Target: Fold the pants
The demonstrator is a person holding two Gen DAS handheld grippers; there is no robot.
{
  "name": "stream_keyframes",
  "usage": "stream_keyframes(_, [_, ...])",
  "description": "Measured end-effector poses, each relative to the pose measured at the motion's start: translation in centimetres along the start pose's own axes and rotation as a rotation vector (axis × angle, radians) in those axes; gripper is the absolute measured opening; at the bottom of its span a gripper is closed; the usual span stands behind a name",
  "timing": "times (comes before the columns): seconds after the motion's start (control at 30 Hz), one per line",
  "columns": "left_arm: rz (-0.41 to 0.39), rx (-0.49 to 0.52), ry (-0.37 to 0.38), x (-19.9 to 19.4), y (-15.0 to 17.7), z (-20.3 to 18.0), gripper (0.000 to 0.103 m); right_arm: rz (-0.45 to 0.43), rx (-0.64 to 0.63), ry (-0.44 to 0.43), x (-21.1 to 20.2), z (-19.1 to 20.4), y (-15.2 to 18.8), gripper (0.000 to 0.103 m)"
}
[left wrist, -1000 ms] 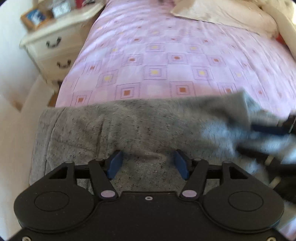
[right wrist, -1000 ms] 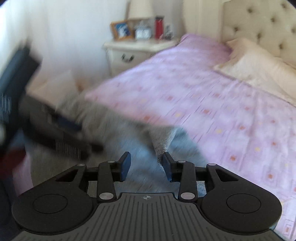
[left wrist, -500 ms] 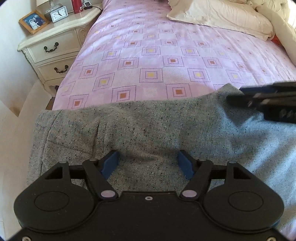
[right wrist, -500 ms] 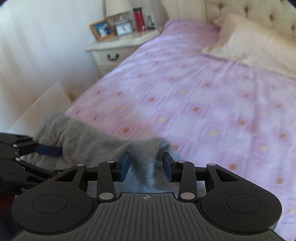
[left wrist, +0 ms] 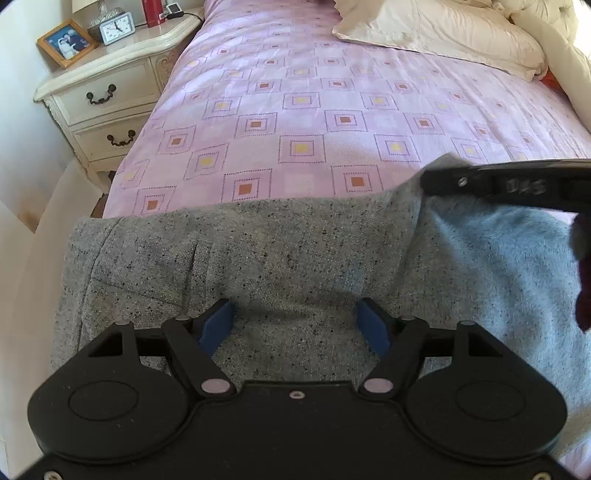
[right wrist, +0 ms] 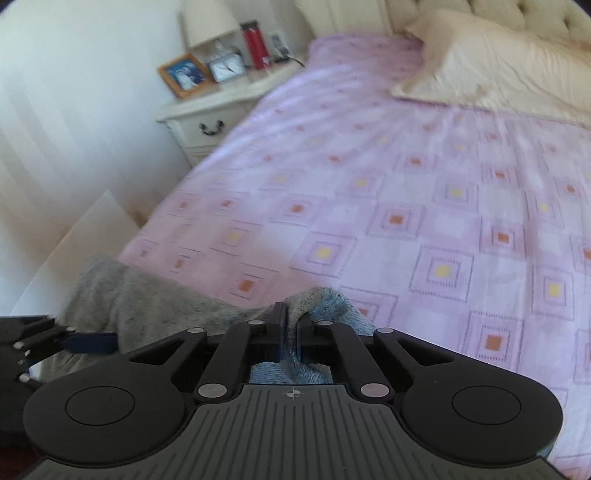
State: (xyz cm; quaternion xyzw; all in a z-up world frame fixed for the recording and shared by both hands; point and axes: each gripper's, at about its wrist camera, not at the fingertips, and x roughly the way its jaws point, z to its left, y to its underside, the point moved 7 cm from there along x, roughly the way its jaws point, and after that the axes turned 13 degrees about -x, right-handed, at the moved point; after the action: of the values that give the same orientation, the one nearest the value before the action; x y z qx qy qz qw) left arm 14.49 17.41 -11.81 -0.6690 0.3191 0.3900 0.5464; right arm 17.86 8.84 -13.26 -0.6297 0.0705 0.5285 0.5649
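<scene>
Two grippers: you are working both over the grey pants [left wrist: 295,258], which are lying across the near edge of the bed [left wrist: 332,110].
Pants: they are spreading sideways over the pink patterned bedspread, one end hanging toward the bed's edge by the nightstand [left wrist: 107,92], the far edge running straight across the squares.
Left gripper [left wrist: 295,325]: you are holding it with the jaws standing wide and they have just been opening a little further; the blue pads [left wrist: 216,325] are hovering over the cloth, one on each side of a flat stretch, and are not pinching it. Whether the tips are touching the fabric is hard to say from this angle.
Right gripper [right wrist: 290,325]: its jaws have just been closing and are now clamping a raised corner of the pants; the cloth is bunching up between the fingers and showing a paler blue-grey underside just behind them.
Same grip from the left camera: the right gripper [left wrist: 428,182] is reaching in from the right edge, nipping the far corner of the pants where the fabric is lifting into a ridge.
Bedside: a framed photo [left wrist: 66,42], a clock [left wrist: 117,23] and a red bottle [right wrist: 255,44] are standing on the nightstand.
Head of bed: a cream pillow [left wrist: 443,33] is lying well apart from the pants.
</scene>
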Motion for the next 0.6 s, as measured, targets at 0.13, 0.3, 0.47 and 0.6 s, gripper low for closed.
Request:
stream_keyframes(0.13, [0.0,-0.003,0.004,-0.1,0.0,0.1,0.075,-0.091,0.079,0.097,-2.9,-2.3,-0.8,0.009])
stream_keyframes(0.3, [0.001,-0.002,0.0,0.0,0.0,0.0,0.075,-0.085,0.044,0.178,-7.0,-2.7,0.5,0.011])
stream_keyframes(0.47, [0.002,-0.015,0.005,-0.1,-0.2,0.0,0.075,0.062,-0.153,0.166,-6.7,1.8,4.8,0.01])
stream_keyframes(0.6, [0.0,-0.041,0.025,-0.2,-0.3,0.3,0.075,0.07,-0.155,0.308,-5.2,0.1,6.2,0.006])
